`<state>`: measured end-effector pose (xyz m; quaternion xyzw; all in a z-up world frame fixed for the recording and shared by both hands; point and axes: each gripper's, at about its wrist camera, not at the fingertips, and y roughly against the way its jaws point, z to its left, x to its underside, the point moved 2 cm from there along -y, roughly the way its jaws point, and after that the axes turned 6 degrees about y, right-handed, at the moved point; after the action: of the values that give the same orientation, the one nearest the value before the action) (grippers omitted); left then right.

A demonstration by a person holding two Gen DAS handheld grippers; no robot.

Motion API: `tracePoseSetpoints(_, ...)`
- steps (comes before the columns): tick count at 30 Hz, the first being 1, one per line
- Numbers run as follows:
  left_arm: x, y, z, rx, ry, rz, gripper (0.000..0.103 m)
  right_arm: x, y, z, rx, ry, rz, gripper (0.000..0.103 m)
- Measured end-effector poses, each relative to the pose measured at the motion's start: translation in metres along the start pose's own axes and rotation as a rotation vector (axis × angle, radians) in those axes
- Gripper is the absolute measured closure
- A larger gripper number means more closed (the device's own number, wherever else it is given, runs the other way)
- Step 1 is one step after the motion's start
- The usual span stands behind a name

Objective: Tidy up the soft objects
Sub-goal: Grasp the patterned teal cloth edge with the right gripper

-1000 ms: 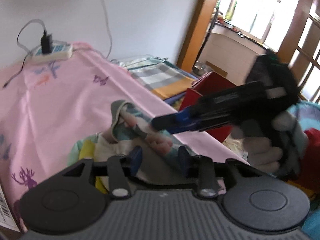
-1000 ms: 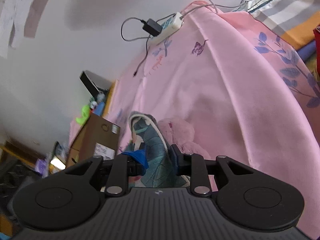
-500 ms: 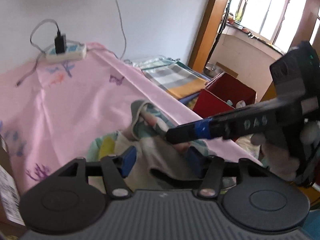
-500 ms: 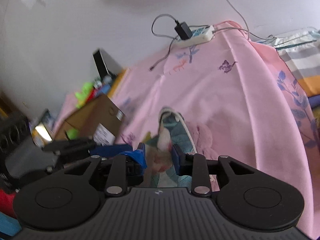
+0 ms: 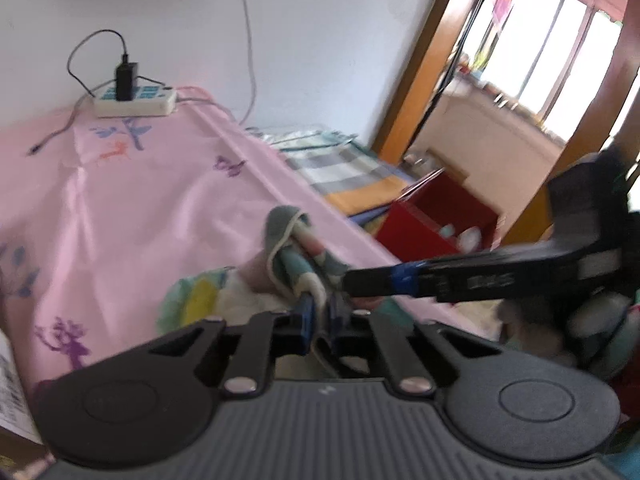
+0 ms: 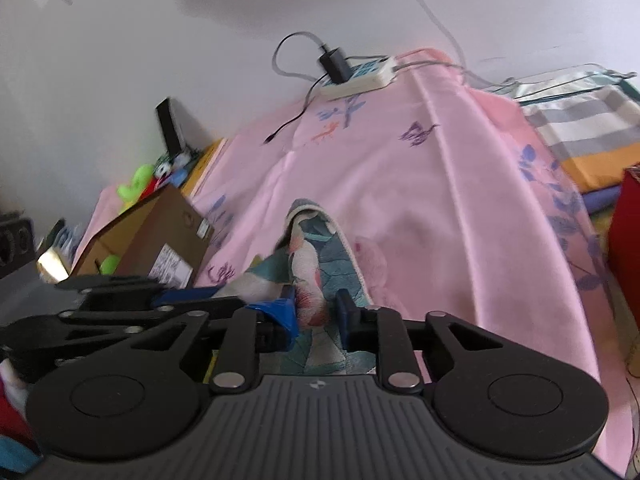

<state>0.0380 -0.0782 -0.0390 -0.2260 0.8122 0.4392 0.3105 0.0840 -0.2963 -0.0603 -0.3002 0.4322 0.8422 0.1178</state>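
Note:
A teal and pink flowered cloth (image 5: 292, 256) with white trim lies bunched on the pink bedsheet (image 5: 140, 208). In the left wrist view, my left gripper (image 5: 320, 312) has its jaws closing tight and pinching a fold of the cloth at the near end. My right gripper (image 5: 352, 282) reaches in from the right, its tip on the same cloth. In the right wrist view, the cloth (image 6: 316, 248) runs up between the jaws of the right gripper (image 6: 316, 312), which are closing and pressing on it. The left gripper (image 6: 236, 300) meets the cloth from the left. A pink plush (image 6: 372, 256) lies partly under the cloth.
A power strip (image 5: 136, 102) with a charger sits at the far edge by the wall. A red box (image 5: 432, 220) and a folded checked blanket (image 5: 344, 168) are to the right. A cardboard box (image 6: 160, 240) and green toys (image 6: 136, 184) stand to the left.
Both grippers stood open around the cloth earlier and have now shut on it. The right gripper has rolled more level and its tip sits lower on the cloth.

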Motion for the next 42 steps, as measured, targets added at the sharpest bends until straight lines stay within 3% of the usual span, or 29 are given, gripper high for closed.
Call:
tracePoseSetpoints(4, -0.002, 0.005, -0.003, 0.07, 0.042, -0.021, 0.101, 0.002, 0.004, -0.01, 0.0, -0.098, -0.031, 0.103)
tracePoseSetpoints(10, 0.004, 0.004, 0.0, 0.037, 0.05, -0.013, 0.101, 0.016, 0.003, -0.029, 0.005, -0.268, -0.049, 0.103)
tracePoseSetpoints(15, -0.002, 0.025, 0.002, 0.066, 0.072, -0.063, 0.102, 0.016, 0.012, -0.039, -0.186, -0.46, -0.102, 0.103)
tracePoseSetpoints(19, -0.018, 0.057, 0.001, 0.103, 0.078, -0.162, 0.102, 0.009, 0.017, -0.038, -0.37, -0.586, -0.165, 0.103)
tracePoseSetpoints(22, -0.025, 0.074, 0.004, 0.1, 0.066, -0.211, 0.102, 0.001, 0.018, -0.034, -0.448, -0.636, -0.193, 0.103)
tracePoseSetpoints(23, -0.026, 0.075, 0.004, 0.099, 0.059, -0.205, 0.102, -0.002, 0.017, -0.032, -0.44, -0.633, -0.196, 0.103)
tracePoseSetpoints(25, -0.02, 0.072, 0.008, 0.064, 0.049, -0.181, 0.101, -0.007, 0.02, -0.023, -0.311, -0.528, -0.192, 0.103)
tracePoseSetpoints(27, -0.01, 0.065, 0.012, 0.036, 0.035, -0.143, 0.101, -0.011, 0.022, 0.0, -0.114, -0.287, -0.166, 0.103)
tracePoseSetpoints(29, 0.0, 0.056, 0.014, 0.017, 0.025, -0.102, 0.099, -0.007, 0.017, 0.026, 0.024, -0.093, -0.121, 0.101)
tracePoseSetpoints(30, 0.004, 0.051, 0.014, 0.023, 0.023, -0.077, 0.097, -0.004, 0.016, 0.033, 0.014, -0.053, -0.103, 0.1)
tracePoseSetpoints(31, 0.007, 0.046, 0.014, 0.021, 0.017, -0.059, 0.081, -0.002, 0.016, 0.043, -0.027, -0.025, -0.09, 0.1)
tracePoseSetpoints(32, 0.01, 0.044, 0.015, 0.006, 0.012, -0.057, 0.056, 0.0, 0.017, 0.051, -0.049, 0.004, -0.09, 0.1)
tracePoseSetpoints(33, 0.013, 0.042, 0.014, 0.01, 0.012, -0.058, 0.054, 0.0, 0.017, 0.06, -0.036, 0.049, -0.091, 0.1)
tracePoseSetpoints(36, 0.016, 0.034, 0.013, 0.053, 0.022, -0.03, 0.054, 0.0, 0.01, 0.077, 0.114, 0.184, -0.082, 0.098)
tracePoseSetpoints(42, 0.021, 0.01, 0.01, 0.032, -0.005, 0.004, 0.05, 0.003, 0.012, 0.062, 0.142, 0.164, -0.058, 0.097)
